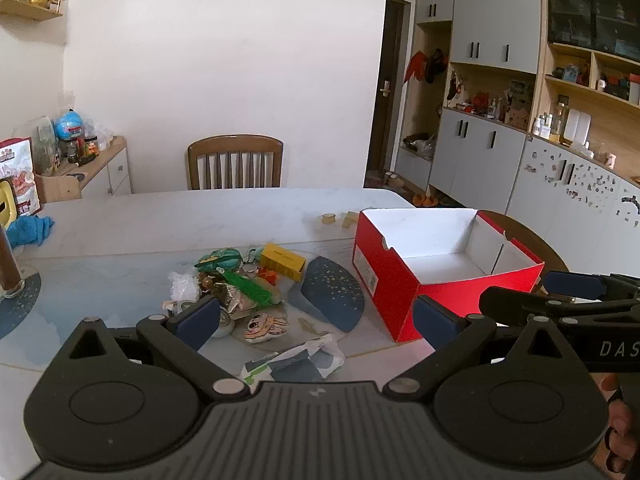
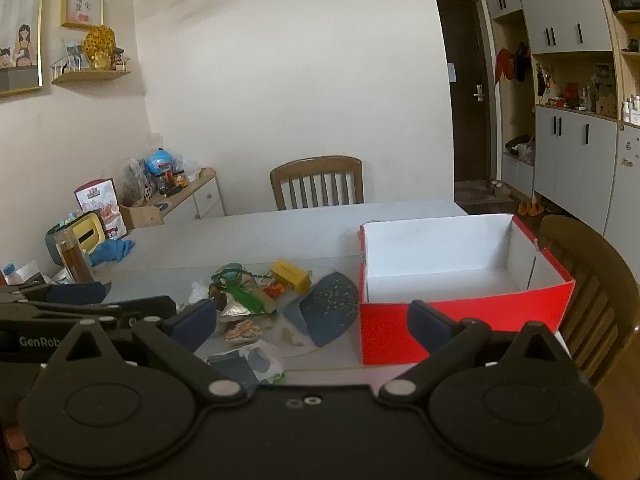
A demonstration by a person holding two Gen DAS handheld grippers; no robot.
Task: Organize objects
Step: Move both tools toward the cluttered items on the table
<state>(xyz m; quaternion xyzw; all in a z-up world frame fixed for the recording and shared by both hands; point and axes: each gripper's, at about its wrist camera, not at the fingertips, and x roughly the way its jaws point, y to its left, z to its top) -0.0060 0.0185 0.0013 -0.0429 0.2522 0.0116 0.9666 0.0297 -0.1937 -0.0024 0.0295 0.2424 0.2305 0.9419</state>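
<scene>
**Hovering wide-open over the clutter and the red box**

Hovering above the near edge of the pale marble-patterned desk (image 1: pixel 240 216), the left hand-held gripper (image 1: pixel 316 316) has its two blue-padded fingers spread wide, with nothing between them. Seen past those fingers, a heap of small objects (image 1: pixel 236 280) lies on the desk ahead of it and slightly to the left: a yellow rectangular carton (image 1: pixel 283 261), a teal and green round pouch (image 1: pixel 219 258), a bright green strip (image 1: pixel 250 289), crinkled foil and a flat cartoon-tiger sticker (image 1: pixel 266 326). A torn white and dark wrapper (image 1: pixel 296 360) lies nearest, just in front of the gripper's body. A dark blue speckled fan-shaped mat (image 1: pixel 332 292) lies between the heap and an open red cardboard box with a white inside (image 1: pixel 404 292), which stands to the right of the heap; the gripper's right finger overlaps the box's near corner in the left wrist view, though contact cannot be told.

The right hand-held gripper (image 2: pixel 312 322) is likewise spread wide and holds nothing. In its own view, the red box (image 2: pixel 460 312) stands straight ahead of its right finger, and the heap (image 2: pixel 256 292) lies ahead of its left finger. Each gripper shows at the edge of the other's view, side by side above the desk. A wooden slat-backed chair (image 1: pixel 235 162) stands at the far side.
</scene>
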